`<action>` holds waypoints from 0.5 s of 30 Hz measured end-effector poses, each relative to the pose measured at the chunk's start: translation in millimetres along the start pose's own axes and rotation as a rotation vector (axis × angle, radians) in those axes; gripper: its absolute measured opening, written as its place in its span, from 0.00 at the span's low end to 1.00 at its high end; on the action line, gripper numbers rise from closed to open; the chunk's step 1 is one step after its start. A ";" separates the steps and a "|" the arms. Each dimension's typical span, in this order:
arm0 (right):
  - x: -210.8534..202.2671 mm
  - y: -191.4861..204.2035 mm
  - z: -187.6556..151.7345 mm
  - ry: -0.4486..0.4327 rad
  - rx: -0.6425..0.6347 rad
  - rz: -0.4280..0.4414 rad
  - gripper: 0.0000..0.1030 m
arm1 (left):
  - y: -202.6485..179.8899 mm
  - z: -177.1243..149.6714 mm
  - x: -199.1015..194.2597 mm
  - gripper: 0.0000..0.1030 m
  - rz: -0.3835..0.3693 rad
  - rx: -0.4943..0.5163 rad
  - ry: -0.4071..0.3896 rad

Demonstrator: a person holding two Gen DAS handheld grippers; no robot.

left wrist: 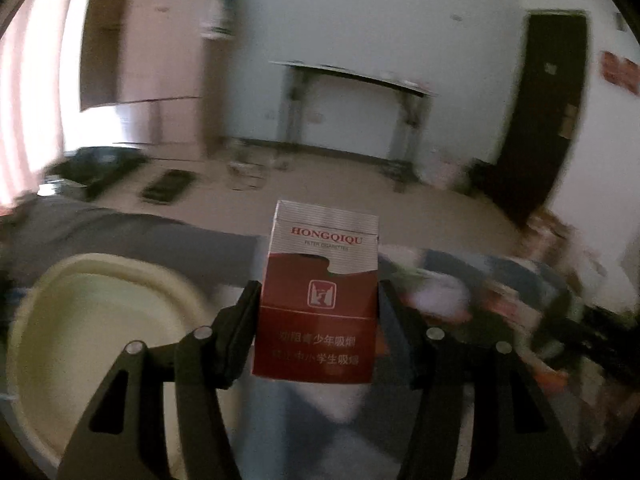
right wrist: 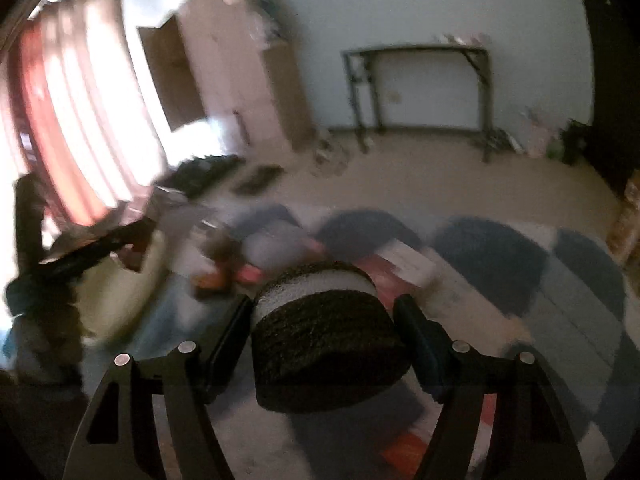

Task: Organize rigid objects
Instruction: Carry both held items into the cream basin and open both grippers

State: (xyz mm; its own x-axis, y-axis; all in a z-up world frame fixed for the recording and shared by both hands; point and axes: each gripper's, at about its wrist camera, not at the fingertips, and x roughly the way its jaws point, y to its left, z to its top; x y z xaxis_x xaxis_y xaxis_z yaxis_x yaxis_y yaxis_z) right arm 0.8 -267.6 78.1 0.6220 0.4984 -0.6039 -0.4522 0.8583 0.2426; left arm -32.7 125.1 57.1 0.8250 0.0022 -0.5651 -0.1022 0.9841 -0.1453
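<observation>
My left gripper is shut on a red and silver cigarette box marked HONGQIQU and holds it upright above the table. A cream oval tray lies below it to the left. My right gripper is shut on a round black and white sponge-like block, lifted above a cloth with blue and white patches. The left gripper and the tray show blurred at the left of the right wrist view.
Several blurred small objects lie on the cloth between the tray and my right gripper, and others right of the box. Beyond are the floor, a metal-framed table at the wall, a wardrobe and a dark door.
</observation>
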 end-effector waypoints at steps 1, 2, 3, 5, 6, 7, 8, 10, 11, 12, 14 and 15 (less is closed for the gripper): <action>0.4 11.8 2.1 -0.011 -0.015 0.038 0.70 | 15.8 2.8 -4.8 0.57 0.043 -0.024 -0.013; 5.0 34.5 5.6 -0.020 -0.044 0.104 0.70 | 33.7 4.9 -9.2 0.57 0.087 -0.050 -0.015; 11.3 53.6 8.2 -0.018 -0.068 0.154 0.70 | 48.8 6.5 -12.2 0.57 0.125 -0.071 -0.010; 24.7 93.6 13.1 -0.003 -0.126 0.237 0.70 | 85.8 3.9 -19.4 0.57 0.209 -0.128 0.014; 33.8 122.3 15.7 0.006 -0.181 0.296 0.70 | 102.1 0.9 -21.1 0.57 0.234 -0.164 0.036; 41.3 142.1 17.0 0.019 -0.224 0.340 0.70 | 124.4 -4.3 -22.9 0.57 0.269 -0.226 0.053; 51.6 165.0 17.6 0.040 -0.273 0.381 0.70 | 137.3 -7.8 -23.5 0.57 0.295 -0.265 0.055; 74.5 211.0 15.7 0.075 -0.379 0.457 0.70 | 164.1 -16.3 -18.1 0.57 0.331 -0.327 0.085; 85.3 225.2 13.9 0.097 -0.409 0.476 0.70 | 172.4 -20.4 -14.9 0.57 0.356 -0.342 0.107; 101.8 243.1 10.4 0.127 -0.446 0.480 0.70 | 181.1 -26.4 -13.4 0.57 0.376 -0.358 0.120; 128.4 262.9 4.8 0.171 -0.480 0.472 0.70 | 197.5 -35.8 -10.2 0.57 0.380 -0.404 0.141; 140.1 269.8 3.2 0.193 -0.482 0.473 0.70 | 204.2 -41.0 -13.7 0.57 0.372 -0.419 0.140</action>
State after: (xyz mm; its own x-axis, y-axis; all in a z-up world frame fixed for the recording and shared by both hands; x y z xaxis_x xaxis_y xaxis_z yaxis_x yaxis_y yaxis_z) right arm -32.0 34.1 61.3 0.1842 0.7359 -0.6515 -0.9069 0.3828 0.1760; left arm -87.8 318.7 1.9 0.6131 0.2830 -0.7375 -0.6060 0.7674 -0.2093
